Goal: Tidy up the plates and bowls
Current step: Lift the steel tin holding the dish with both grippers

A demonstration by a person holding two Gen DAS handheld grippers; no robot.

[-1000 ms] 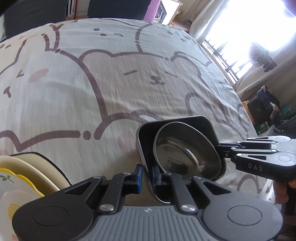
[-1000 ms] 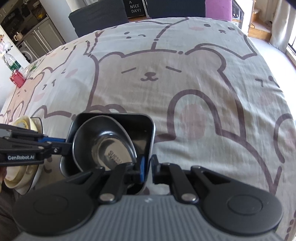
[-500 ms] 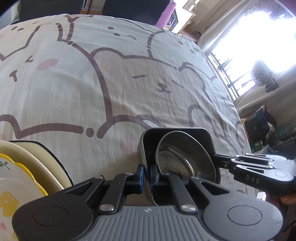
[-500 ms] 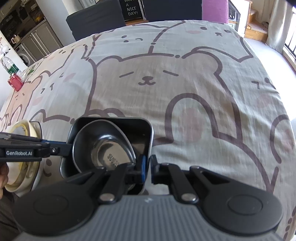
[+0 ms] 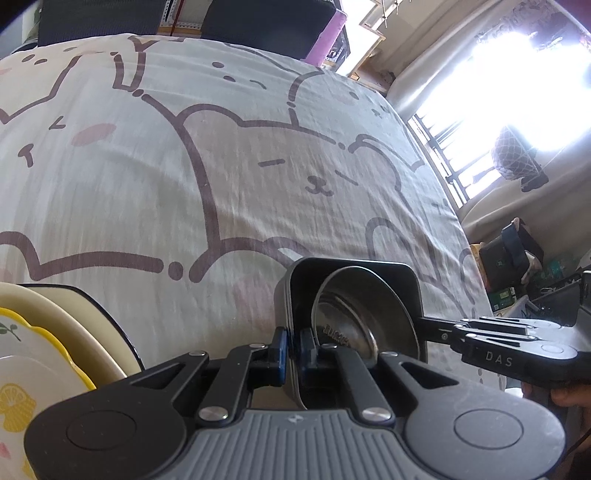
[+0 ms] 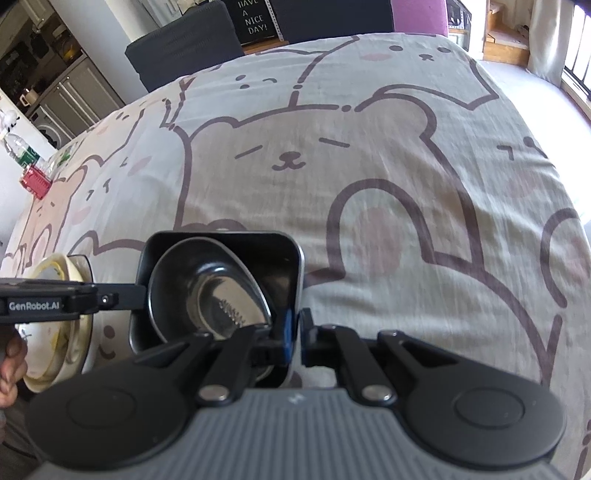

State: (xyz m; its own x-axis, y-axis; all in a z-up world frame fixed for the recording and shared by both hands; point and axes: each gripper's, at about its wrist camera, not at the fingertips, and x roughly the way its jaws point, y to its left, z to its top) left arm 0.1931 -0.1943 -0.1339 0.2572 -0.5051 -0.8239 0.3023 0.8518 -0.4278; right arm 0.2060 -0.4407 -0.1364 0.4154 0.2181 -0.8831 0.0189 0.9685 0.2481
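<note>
Lift is what changed — the square black dish [image 5: 384, 280], round steel bowl [image 5: 364, 317] leaning inside, has risen off the bear-print cloth [image 5: 229, 177], left gripper [image 5: 291, 349] and right gripper [image 6: 293, 332] each clenched on opposite rims, likely bound for the plate stack [image 5: 51, 347].

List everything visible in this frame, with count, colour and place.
square tin: 1, dark metal, on the cloth near the cameras, gripped at two opposite rims
round bowl: 1, steel, tilted inside the square tin
plates: a stack, cream and yellow-rimmed, one with a lemon print, left of the tin
cloth: 1, grey with bear drawings, covering the surface
sign: 1, black with white letters, far back
left tongs: shut on the tin's left rim
right tongs: shut on the tin's right rim
</note>
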